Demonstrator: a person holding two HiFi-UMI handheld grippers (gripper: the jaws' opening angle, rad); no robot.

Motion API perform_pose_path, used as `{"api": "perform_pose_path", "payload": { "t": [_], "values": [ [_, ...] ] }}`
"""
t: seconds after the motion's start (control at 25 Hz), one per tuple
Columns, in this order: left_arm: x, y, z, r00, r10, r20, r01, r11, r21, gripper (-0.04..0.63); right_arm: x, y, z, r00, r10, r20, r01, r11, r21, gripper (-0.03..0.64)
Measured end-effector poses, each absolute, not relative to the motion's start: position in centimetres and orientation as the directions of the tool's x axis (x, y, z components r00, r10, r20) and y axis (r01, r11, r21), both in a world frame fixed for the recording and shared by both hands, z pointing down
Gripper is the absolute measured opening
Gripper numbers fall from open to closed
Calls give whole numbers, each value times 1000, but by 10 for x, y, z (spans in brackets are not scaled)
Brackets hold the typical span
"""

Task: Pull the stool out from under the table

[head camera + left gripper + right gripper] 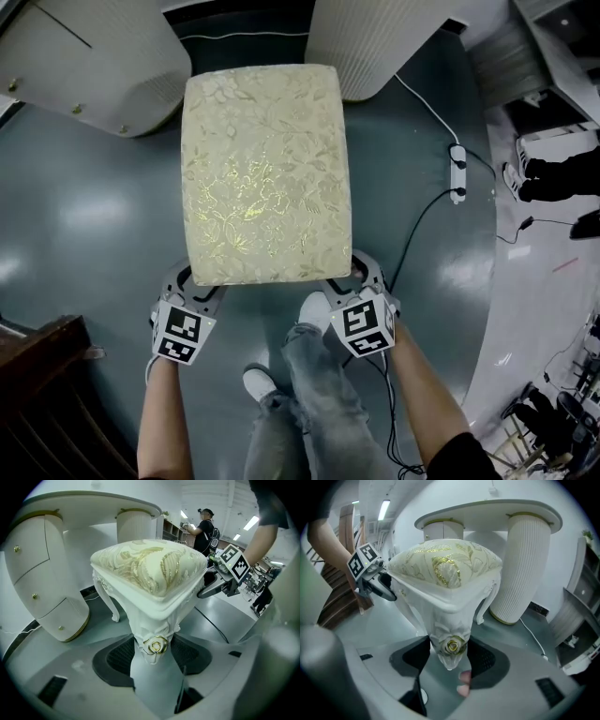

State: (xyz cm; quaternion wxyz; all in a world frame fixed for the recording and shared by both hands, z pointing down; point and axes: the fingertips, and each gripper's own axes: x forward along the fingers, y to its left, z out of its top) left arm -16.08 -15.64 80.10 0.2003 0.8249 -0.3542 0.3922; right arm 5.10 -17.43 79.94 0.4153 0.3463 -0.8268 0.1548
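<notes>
Gold-patterned fabric covers the seat of the stool [267, 169], which stands on the grey floor [84, 216]. The stool's far edge lies between the two white pedestals of the table [375, 47], close to both; the rest of the seat is out on open floor.

The left gripper [195, 284] is at the stool's near left corner. Its jaws are clamped on the white carved leg, at the gold rose ornament. The right gripper [361, 274] is at the near right corner, its jaws clamped on that leg in the same way.

Bare floor lies open to the left of the stool. To its right, a power strip [457, 169] and its cable lie on the floor, apart from the stool. Dark wooden furniture [47, 375] stands beyond the near left corner. The person's legs [314, 375] stand just behind the near edge.

The pedestal at the stool's far left [42, 573] has closed panels with small gold knobs.
</notes>
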Motion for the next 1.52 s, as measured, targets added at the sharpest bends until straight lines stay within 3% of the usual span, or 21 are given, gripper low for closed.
{"api": "perform_pose_path", "payload": {
  "t": [0.96,1.52],
  "values": [
    [-161,-156,802,434,-390,812,-745,-663,80,245,51,-176,801,-407,-431,805,-688,724,40,308],
    [-188,-131,795,359,-381,852,-803,-591,74,245,81,-144,800,-348,-386,854,-765,644,-20,313]
  ]
}}
